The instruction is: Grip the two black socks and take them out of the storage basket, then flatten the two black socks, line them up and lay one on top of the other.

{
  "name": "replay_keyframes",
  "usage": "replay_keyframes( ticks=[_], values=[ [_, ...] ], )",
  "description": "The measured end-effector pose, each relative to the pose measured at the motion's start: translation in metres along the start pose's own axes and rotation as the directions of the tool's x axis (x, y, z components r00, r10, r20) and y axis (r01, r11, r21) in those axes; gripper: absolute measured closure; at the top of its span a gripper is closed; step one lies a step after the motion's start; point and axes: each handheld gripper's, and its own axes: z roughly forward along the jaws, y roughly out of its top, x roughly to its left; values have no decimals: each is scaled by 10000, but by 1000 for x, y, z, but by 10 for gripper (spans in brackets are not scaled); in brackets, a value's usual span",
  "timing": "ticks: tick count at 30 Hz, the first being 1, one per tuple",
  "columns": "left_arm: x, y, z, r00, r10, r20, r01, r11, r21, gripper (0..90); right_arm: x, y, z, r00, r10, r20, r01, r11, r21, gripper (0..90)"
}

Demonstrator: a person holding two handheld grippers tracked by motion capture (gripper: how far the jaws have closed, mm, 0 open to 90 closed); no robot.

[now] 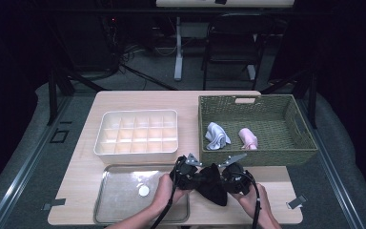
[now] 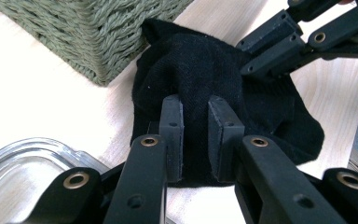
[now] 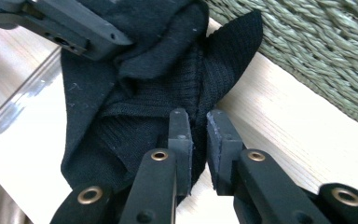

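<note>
**Both hand-held grippers pinching one black sock**

No readable writing anywhere. The left hand-held gripper (image 2: 196, 133) is clamping narrow on a fold of the black sock (image 2: 205, 74). The right hand-held gripper (image 3: 198, 140) is pinching the sock's edge, jaws nearly together. The sock is lying on the counter (image 1: 138, 98), between the clear tray (image 1: 119, 191) and the green basket (image 1: 255, 155).

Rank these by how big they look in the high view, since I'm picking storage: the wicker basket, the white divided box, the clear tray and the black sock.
1. wicker basket, clearly largest.
2. and 3. clear tray and white divided box: too alike to rank, and the tray sits nearer the camera.
4. black sock, smallest, bunched between both grippers.
</note>
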Motion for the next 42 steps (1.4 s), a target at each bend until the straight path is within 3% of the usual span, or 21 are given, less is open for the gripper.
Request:
replay_keyframes(
  ticks=[1,6,11,14,16,17,18,23,26,30,31,33,36,39,42],
  values=[
    [-1,0,0,9999,-2,-173,2,10000,-22,780,-1,0,0,10000,-23,6,22,10000,52,816],
    [-1,-2,3,9999,-13,-124,15,9999,159,774,-2,-3,-1,9996,140,230,-138,9999,-58,815],
    [-1,-5,1,10000,-18,20,17,9993,362,752,-4,-3,-5,9992,-55,403,49,9999,159,814],
    [1,-7,-2,10000,-79,9,79,9988,476,727,-6,-5,-8,9989,64,468,-67,10000,61,813],
    [2,-8,-5,9999,-148,41,146,9984,554,708,-5,-7,-7,9969,493,615,-466,9979,-452,812],
    [3,-9,-7,9999,-112,36,110,9982,581,699,-8,-6,-11,9978,207,626,-202,9998,-95,812],
    [3,-9,-8,9999,-119,68,114,9979,631,692,-8,-6,-12,9973,211,706,-204,9997,-112,811],
    [5,-12,-15,9996,-152,220,132,9959,897,621,-11,-7,-20,9940,257,1064,-235,9995,-224,805],
    [8,-15,-19,9988,-320,358,277,9929,1159,531,-13,-8,-19,9963,314,797,-310,9995,-65,789],
    [12,-12,-26,9984,-495,265,467,9942,968,464,-17,-9,-17,9968,384,708,-408,9986,331,744],
    [12,-11,-28,9981,-528,319,499,9949,879,451,-17,-10,-15,9959,650,628,-649,9979,-28,713],
    [13,-9,-30,9978,-549,375,516,9953,818,421,-20,-8,-20,9969,512,589,-537,9977,417,663],
    [13,-7,-33,9974,-597,404,571,9963,637,391,-23,-9,-24,9955,611,730,-624,9979,162,601],
    [13,-4,-37,9965,-717,425,701,9968,372,375,-24,-9,-26,9954,619,727,-613,9981,-96,615],
    [14,-1,-36,9956,-822,459,810,9963,273,373,-25,-9,-17,9961,471,750,-493,9984,268,615]
  ],
)
